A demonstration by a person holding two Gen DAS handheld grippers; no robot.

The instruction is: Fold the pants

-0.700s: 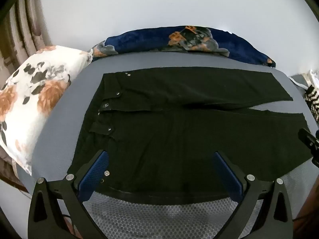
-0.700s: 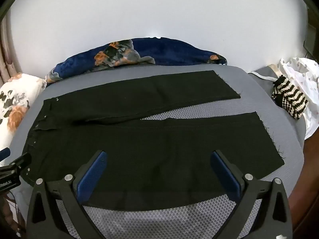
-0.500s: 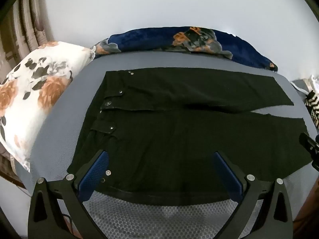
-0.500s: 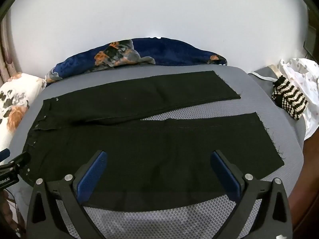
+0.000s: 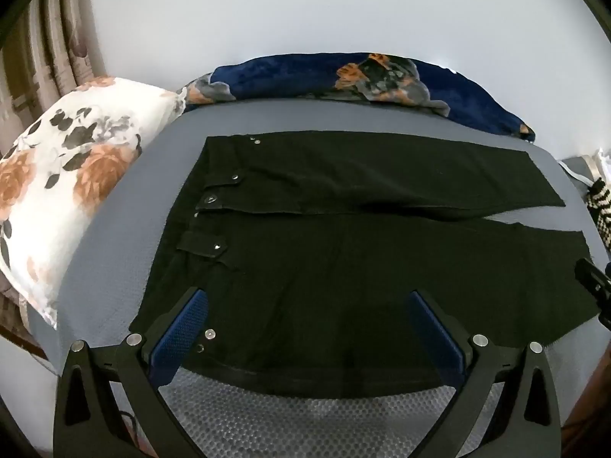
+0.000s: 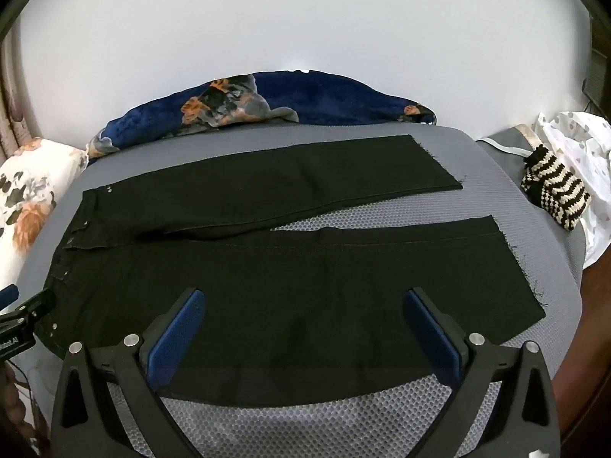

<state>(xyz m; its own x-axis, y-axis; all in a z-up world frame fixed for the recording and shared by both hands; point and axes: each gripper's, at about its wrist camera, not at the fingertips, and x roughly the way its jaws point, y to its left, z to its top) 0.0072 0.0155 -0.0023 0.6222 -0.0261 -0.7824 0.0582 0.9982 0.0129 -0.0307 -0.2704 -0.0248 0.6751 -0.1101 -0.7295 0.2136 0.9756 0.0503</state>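
Black pants (image 5: 343, 252) (image 6: 290, 267) lie flat on a grey mesh bed (image 5: 305, 412) (image 6: 343, 420), waistband at the left, both legs running right and spread in a narrow V. My left gripper (image 5: 305, 305) hovers open over the near leg by the waistband, nothing between its blue pads (image 5: 179, 332). My right gripper (image 6: 303, 305) hovers open above the near leg's middle, its blue pads (image 6: 431, 328) holding nothing. Each gripper's tip shows at the edge of the other's view: the right gripper (image 5: 592, 282) and the left gripper (image 6: 23, 316).
A floral white pillow (image 5: 65, 183) (image 6: 26, 198) lies left of the waistband. A navy floral blanket (image 5: 362, 76) (image 6: 267, 103) is bunched along the far edge by the white wall. A striped knit item (image 6: 553, 191) and white cloth (image 6: 580, 141) sit at the right.
The left gripper has drifted a little left and back, showing more of the pillow and pants. The right gripper has barely moved. Both stay open.
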